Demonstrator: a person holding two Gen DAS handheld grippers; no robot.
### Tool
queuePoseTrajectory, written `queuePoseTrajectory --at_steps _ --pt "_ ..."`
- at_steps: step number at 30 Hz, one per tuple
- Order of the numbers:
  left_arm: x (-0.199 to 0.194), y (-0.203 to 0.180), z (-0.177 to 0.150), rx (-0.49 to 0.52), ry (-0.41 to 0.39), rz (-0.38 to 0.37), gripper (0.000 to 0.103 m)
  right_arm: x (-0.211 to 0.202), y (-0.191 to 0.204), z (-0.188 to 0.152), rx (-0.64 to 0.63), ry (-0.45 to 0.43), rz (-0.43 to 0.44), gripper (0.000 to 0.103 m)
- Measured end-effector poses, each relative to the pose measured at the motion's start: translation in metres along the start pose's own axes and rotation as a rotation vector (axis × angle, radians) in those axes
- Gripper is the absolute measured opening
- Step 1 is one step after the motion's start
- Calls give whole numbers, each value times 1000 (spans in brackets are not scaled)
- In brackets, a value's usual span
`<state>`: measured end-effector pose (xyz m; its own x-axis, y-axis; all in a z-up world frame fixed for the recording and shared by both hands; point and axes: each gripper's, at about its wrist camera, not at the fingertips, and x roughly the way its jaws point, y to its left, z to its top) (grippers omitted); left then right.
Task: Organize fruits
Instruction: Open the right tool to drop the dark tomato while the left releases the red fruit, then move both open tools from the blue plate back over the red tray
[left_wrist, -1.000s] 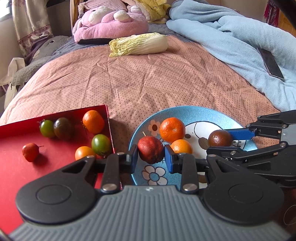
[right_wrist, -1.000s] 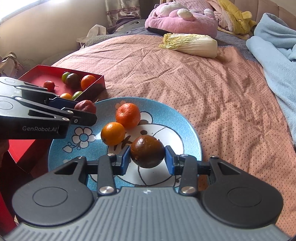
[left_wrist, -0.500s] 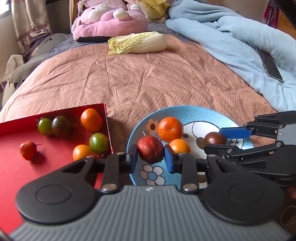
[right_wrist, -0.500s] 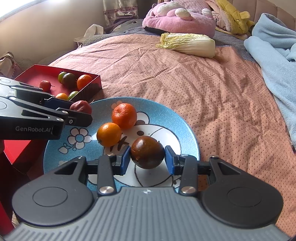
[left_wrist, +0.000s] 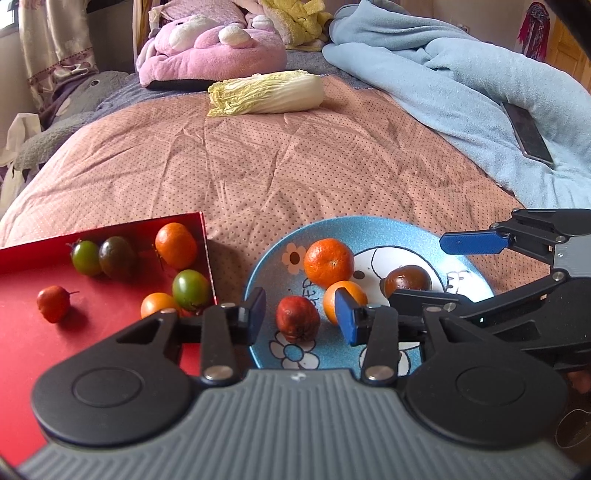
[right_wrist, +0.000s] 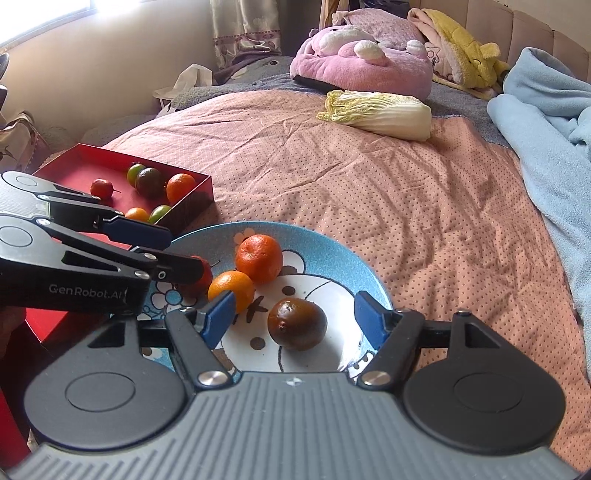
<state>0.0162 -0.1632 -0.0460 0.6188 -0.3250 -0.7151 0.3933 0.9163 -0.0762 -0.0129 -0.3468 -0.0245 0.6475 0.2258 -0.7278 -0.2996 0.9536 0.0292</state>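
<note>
A blue flowered plate (left_wrist: 369, 226) (right_wrist: 332, 240) lies on the pink bedspread and holds two oranges (left_wrist: 328, 262) (right_wrist: 259, 258). It also holds a wrinkled red fruit (left_wrist: 297, 319) and a dark brown fruit (right_wrist: 297, 324) (left_wrist: 406, 281). My left gripper (left_wrist: 300, 310) (right_wrist: 166, 251) straddles the red fruit, its jaws opening and its pads clear of it. My right gripper (right_wrist: 295, 314) straddles the brown fruit with its jaws opening wide, not touching it. A red box (left_wrist: 92, 332) (right_wrist: 74, 166) left of the plate holds several small tomatoes and oranges.
A napa cabbage (left_wrist: 266, 92) (right_wrist: 376, 112) lies farther up the bed, in front of a pink plush cushion (left_wrist: 210, 55). A light blue blanket (left_wrist: 443, 74) with a phone (left_wrist: 526, 133) on it runs along the right side.
Both grippers were shut on their fruits and have now spread their jaws. The red fruit and the brown fruit now rest loose on the plate. Neither hand has shifted.
</note>
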Motion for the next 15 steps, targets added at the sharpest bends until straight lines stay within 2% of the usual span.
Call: queuePoseTrajectory --at_steps 6,15 --pt "-4 7 2 -28 -25 32 44 -4 6 2 -14 -11 8 82" --pt "-11 18 6 -73 -50 69 44 -8 15 10 -39 -24 25 82"
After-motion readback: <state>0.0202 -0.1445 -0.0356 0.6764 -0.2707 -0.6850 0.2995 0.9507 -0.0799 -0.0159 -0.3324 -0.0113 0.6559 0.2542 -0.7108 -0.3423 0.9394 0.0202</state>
